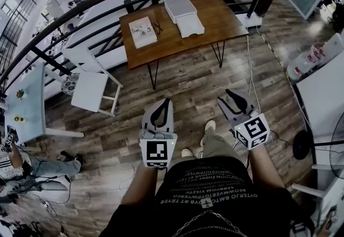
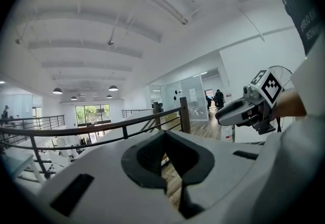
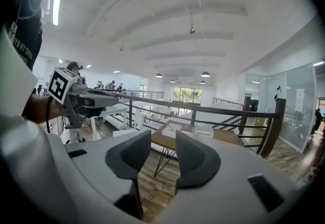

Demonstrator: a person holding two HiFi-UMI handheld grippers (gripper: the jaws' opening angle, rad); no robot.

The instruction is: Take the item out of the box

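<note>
Your pale grey box (image 1: 179, 8) lies flat toward the far edge of the wooden surface (image 1: 215, 15), right of its middle, with its long side running away from you. A shallower white box (image 1: 190, 26) sits just in front of it, touching or nearly so. To the left lies a flat cream box (image 1: 142, 31), slightly skewed, with printed pictures on top.

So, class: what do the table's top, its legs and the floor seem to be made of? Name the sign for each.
Table top: looks like wood or veneer, warm brown with a smooth finish. Legs: thin black bent rods, probably painted metal. Floor: grey-brown planks with streaky grain; wood or laminate, I cannot tell.
</note>
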